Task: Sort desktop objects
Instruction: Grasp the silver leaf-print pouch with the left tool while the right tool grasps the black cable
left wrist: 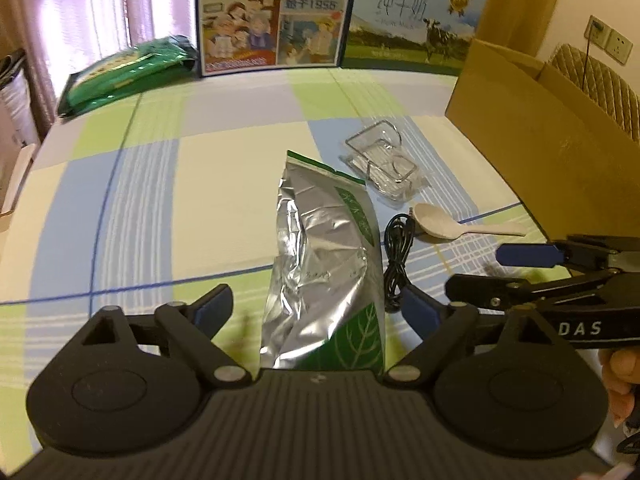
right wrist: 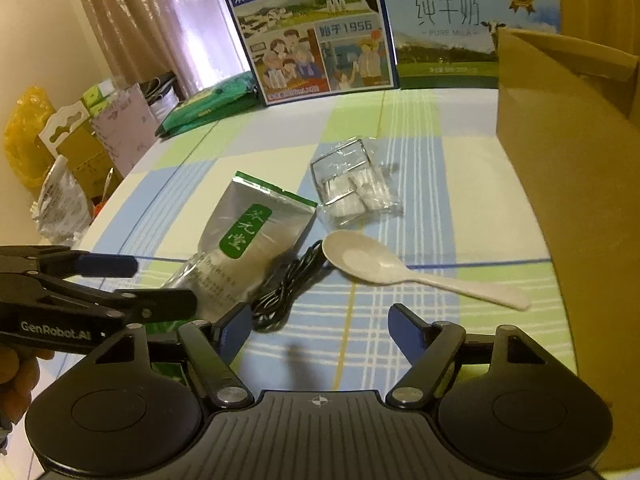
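Note:
A silver foil pouch (left wrist: pixel 324 256) with a green label lies flat on the checked tablecloth. Its near end sits between the wide-apart fingers of my left gripper (left wrist: pixel 316 308), which is open around it. To the pouch's right lie a coiled black cable (left wrist: pixel 398 256), a white plastic spoon (left wrist: pixel 440 226) and a clear packet with a wire holder (left wrist: pixel 384 168). My right gripper (right wrist: pixel 322 328) is open above bare cloth, with the cable (right wrist: pixel 288 288) by its left finger and the spoon (right wrist: pixel 380 264) just ahead. The pouch (right wrist: pixel 248 248) lies to its left, where the left gripper (right wrist: pixel 152 284) reaches in.
An open cardboard box (right wrist: pixel 568 200) stands along the right side of the table. Two printed milk cartons (right wrist: pixel 320 36) stand upright at the back edge. A green packet (left wrist: pixel 124 72) lies at the back left. Boxes and bags (right wrist: pixel 80 152) crowd the floor beyond the left edge.

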